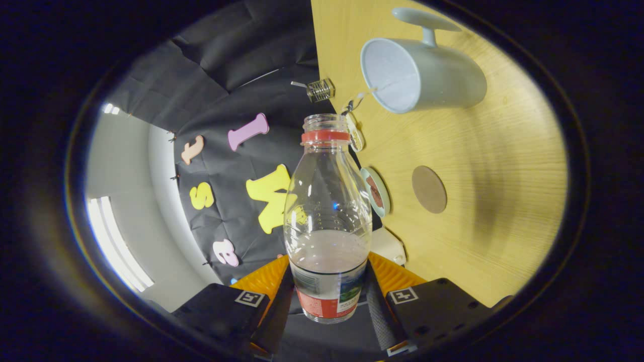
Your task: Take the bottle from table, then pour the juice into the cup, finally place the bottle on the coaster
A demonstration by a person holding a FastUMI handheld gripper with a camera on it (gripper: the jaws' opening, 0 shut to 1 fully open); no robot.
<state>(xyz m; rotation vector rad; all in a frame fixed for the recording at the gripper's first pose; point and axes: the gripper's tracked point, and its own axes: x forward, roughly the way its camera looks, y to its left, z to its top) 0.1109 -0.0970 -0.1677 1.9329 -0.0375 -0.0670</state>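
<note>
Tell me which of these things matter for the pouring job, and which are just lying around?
In the job:
- bottle, open-topped, held between the gripper fingers
- cup, beyond the bottle
- brown round coaster on the table

Lying about:
- small wire spring clip
- round lid-like disc beside the bottle
- white block near the fingers

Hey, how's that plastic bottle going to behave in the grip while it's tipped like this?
The bottle, clamped between the hand-held gripper fingers, looks thin and clear, so probably squeezable. It holds little liquid, so likely light. Its mouth is uncapped, so further tilting would probably spill.
</note>
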